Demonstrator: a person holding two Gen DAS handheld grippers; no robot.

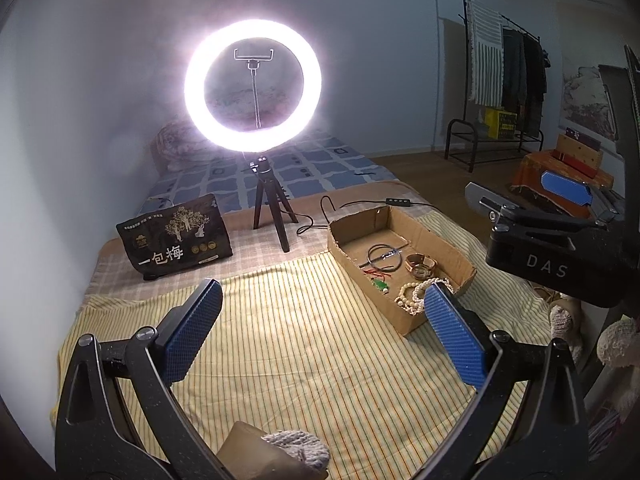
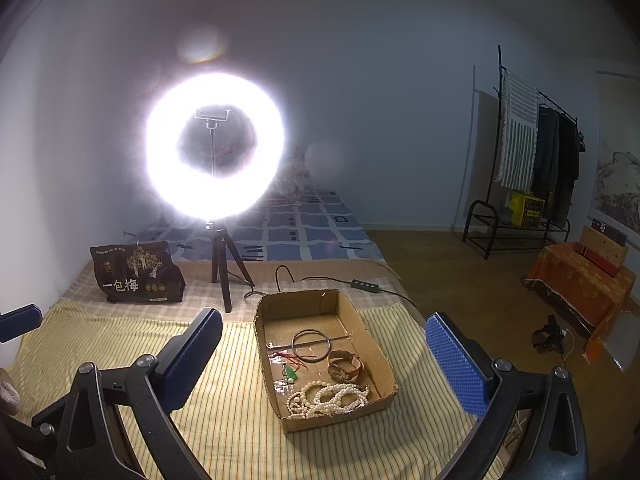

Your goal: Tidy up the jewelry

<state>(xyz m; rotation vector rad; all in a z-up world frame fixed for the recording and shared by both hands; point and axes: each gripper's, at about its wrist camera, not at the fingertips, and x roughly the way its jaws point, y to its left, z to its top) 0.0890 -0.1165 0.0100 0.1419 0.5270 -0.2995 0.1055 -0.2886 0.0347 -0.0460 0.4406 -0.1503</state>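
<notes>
A shallow cardboard box [image 2: 332,420] lies on the yellow striped cloth. In it are white pearl strands [image 2: 332,396], a dark bangle [image 2: 311,346], a gold bracelet [image 2: 345,365] and a green pendant [image 2: 291,374] on a red cord. My right gripper [image 2: 326,360] hovers open just in front of the box and holds nothing. My left gripper [image 1: 324,320] is open and empty, left of the box [image 1: 438,246], its right finger overlapping the pearl strands [image 1: 414,298]. The bangle [image 1: 382,258] and bracelet [image 1: 420,266] also show there.
A lit ring light [image 2: 215,146] on a small tripod stands behind the box, with its cable and controller [image 2: 366,286] running to the right. A black snack bag [image 2: 136,274] sits at the back left. Past the bed's right edge are a clothes rack [image 2: 532,160] and an orange-draped stand [image 2: 580,280].
</notes>
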